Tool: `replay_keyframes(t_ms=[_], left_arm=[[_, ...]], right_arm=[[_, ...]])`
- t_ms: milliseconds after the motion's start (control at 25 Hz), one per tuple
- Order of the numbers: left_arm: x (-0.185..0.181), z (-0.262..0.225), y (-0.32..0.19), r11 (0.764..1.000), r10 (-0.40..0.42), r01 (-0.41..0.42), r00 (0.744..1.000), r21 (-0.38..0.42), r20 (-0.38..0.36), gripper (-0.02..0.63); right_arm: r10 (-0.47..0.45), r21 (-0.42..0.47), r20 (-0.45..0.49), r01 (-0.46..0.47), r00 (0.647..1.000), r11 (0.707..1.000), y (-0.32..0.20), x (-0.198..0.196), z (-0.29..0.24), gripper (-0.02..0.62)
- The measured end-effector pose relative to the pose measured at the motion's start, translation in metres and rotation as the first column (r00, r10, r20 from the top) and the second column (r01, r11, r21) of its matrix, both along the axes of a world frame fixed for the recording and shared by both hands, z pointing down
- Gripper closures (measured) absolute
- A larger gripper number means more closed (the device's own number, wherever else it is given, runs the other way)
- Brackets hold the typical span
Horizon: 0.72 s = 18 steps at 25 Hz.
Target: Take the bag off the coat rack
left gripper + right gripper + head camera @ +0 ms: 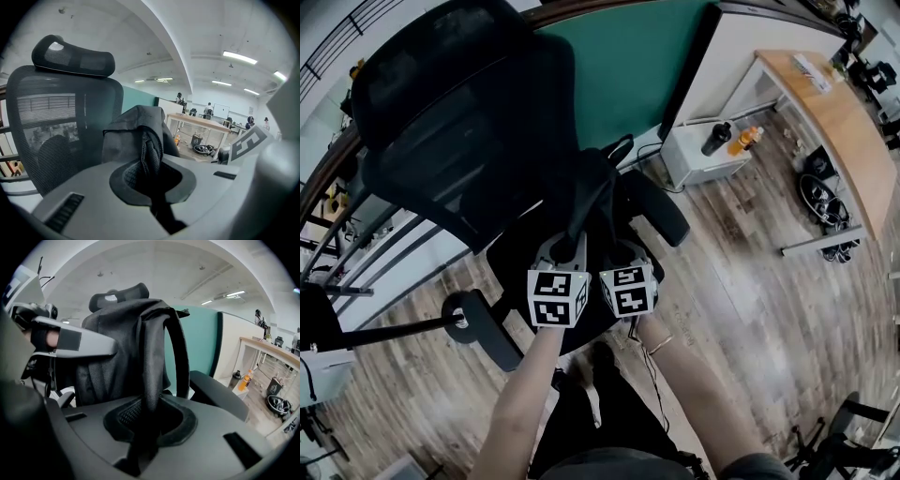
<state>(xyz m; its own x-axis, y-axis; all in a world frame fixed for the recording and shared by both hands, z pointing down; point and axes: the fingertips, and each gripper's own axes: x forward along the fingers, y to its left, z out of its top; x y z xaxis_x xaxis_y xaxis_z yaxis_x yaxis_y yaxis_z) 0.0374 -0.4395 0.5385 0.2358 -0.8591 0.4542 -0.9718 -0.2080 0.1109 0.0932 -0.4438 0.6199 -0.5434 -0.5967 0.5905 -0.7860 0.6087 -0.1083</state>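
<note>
Wood-plank floor point(750, 300), desk point(844, 122) at 2 o'clock, black office chair point(459, 122) at 11 close ahead, left gripper point(151, 180) and right gripper point(144, 425) both clamped on dark bag point(117, 348).

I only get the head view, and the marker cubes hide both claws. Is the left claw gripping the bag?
Observer: Yes. The left gripper view shows the left claw shut on a mesh strap of the bag.
Operator: And the right?
Observer: The right claw is shut on a second strap, which runs up to the bag's top.
Operator: Any strap loose?
Observer: A third strap arcs free beside the held one in the right gripper view.
</note>
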Motion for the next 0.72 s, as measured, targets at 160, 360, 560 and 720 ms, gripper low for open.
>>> replay_keyframes(t_ms=[160, 360, 560, 720], left_arm=[[0.010, 0.009, -0.006, 1.000, 0.018, -0.018, 1.000, -0.016, 0.008, 0.580], [0.029, 0.020, -0.016, 0.998, 0.049, -0.049, 0.999, -0.029, 0.018, 0.578], [0.044, 0.029, -0.022, 0.996, 0.080, -0.079, 0.996, -0.049, 0.031, 0.578], [0.057, 0.036, -0.024, 0.992, 0.118, -0.115, 0.992, -0.057, 0.046, 0.578]], right_arm=[[0.020, -0.017, -0.001, -0.020, 1.000, 1.000, -0.004, 0.011, 0.009, 0.534], [0.078, -0.061, -0.005, -0.078, 0.997, 0.995, -0.008, 0.028, 0.023, 0.532], [0.111, -0.084, 0.004, -0.110, 0.994, 0.990, -0.012, 0.043, 0.030, 0.526], [0.139, -0.110, 0.012, -0.137, 0.990, 0.984, -0.012, 0.057, 0.038, 0.520]])
